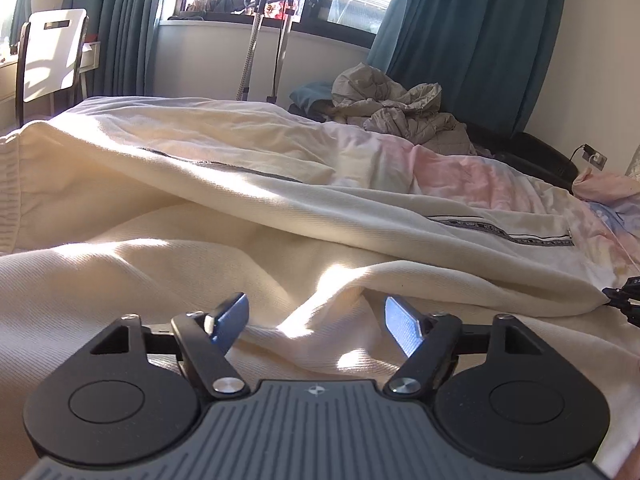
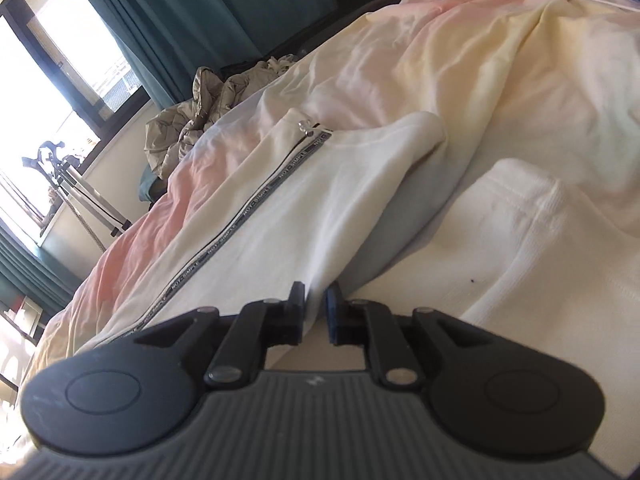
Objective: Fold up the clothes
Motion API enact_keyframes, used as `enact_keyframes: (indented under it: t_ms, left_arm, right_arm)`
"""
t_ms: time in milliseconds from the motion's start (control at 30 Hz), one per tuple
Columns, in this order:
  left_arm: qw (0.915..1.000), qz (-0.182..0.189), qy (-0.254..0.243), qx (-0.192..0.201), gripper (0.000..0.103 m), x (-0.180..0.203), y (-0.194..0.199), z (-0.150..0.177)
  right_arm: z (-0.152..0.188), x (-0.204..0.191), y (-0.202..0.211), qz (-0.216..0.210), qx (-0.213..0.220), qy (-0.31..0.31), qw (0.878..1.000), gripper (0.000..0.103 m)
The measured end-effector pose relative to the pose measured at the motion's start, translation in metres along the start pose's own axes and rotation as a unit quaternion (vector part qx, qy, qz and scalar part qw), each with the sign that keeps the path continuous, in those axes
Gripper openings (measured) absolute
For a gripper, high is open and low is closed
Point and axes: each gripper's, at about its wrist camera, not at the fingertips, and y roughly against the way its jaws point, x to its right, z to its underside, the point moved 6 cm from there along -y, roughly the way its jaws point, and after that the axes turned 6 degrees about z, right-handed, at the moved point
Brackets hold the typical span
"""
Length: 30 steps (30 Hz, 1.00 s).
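A cream zip jacket lies spread over the bed, and a lettered tape runs along its zipper. In the left wrist view my left gripper hovers low over a rumpled cream fold. Its jaws stand wide and nothing is between the pads. In the right wrist view my right gripper sits at the jacket's near edge, its jaws a narrow gap apart. The cream cloth shows in that gap and lies slack on the bed. A black part at the jacket's corner shows at the right edge of the left wrist view.
The bed has a pastel pink, yellow and blue sheet. A crumpled grey padded jacket lies at its far side. Beyond stand teal curtains, a window, a garment steamer pole and a white chair.
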Motion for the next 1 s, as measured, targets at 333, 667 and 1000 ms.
enact_keyframes:
  t_ms: [333,667,1000]
  left_arm:
    - [0.999,-0.034,0.018,-0.021,0.09,0.011,0.051,0.014]
    - [0.9962,-0.063,0.059,-0.009,0.095,-0.001,0.114,0.031]
    - [0.9353,-0.117,0.323,0.086,0.098,-0.118,0.217,0.048]
  right_arm:
    - [0.004,-0.006,0.071,-0.005,0.016,0.055,0.998,0.031]
    - [0.02,-0.003,0.134,-0.018,0.001,0.048,0.999,0.035]
    - [0.028,0.063,0.177,0.008,-0.032,-0.052,0.998,0.063]
